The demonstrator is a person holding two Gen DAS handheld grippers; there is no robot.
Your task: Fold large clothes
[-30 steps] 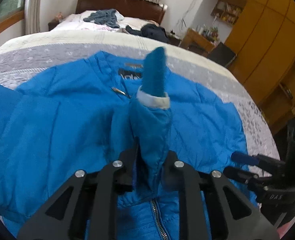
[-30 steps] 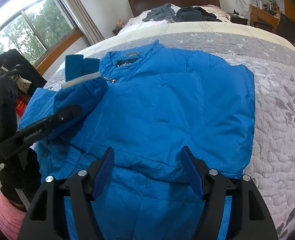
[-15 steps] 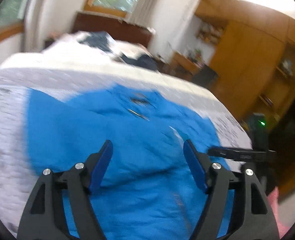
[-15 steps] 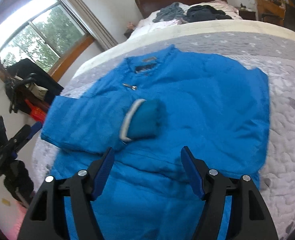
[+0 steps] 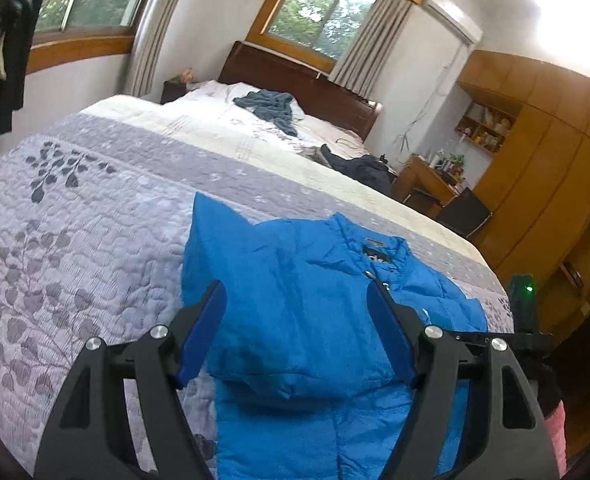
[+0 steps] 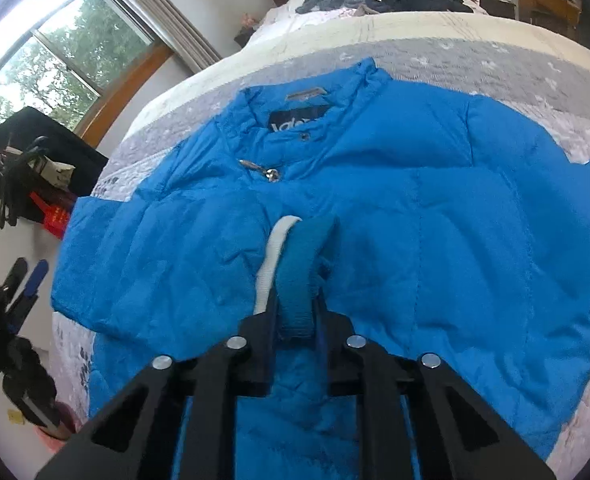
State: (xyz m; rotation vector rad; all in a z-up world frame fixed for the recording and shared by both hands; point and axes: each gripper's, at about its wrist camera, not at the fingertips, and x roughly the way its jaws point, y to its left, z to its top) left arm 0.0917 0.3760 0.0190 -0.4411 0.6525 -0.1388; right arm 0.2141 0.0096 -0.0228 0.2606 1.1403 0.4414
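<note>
- Your right gripper point(image 6: 295, 312) is clamped on the sleeve cuff point(image 6: 301, 276) of the blue jacket point(image 6: 435, 208), its jaws drawn close together with the teal cuff and its white trim pinched between them.
- That gripper points along the jacket toward the collar point(image 6: 307, 100), low over the chest, with the cuff standing up out of the fingers.
- Your left gripper point(image 5: 297, 336) has its jaws spread wide and holds nothing; its blue pads point(image 5: 201, 334) sit on either side of a puffed fold of the jacket point(image 5: 295, 300) (whether they touch the fabric, you cannot tell from this view).
- It is angled up the bed from the jacket's side, looking toward the headboard point(image 5: 295, 80).
- Your jacket lies front up on the grey quilt point(image 5: 75, 240), zipped, with the zipper pull point(image 6: 261, 170) just below the collar.
- One sleeve is folded across the chest; the other edge lies flat toward the quilt.
- From the right wrist view, your left gripper point(image 6: 19, 292) shows off the left side of the bed, apart from the jacket.
</note>
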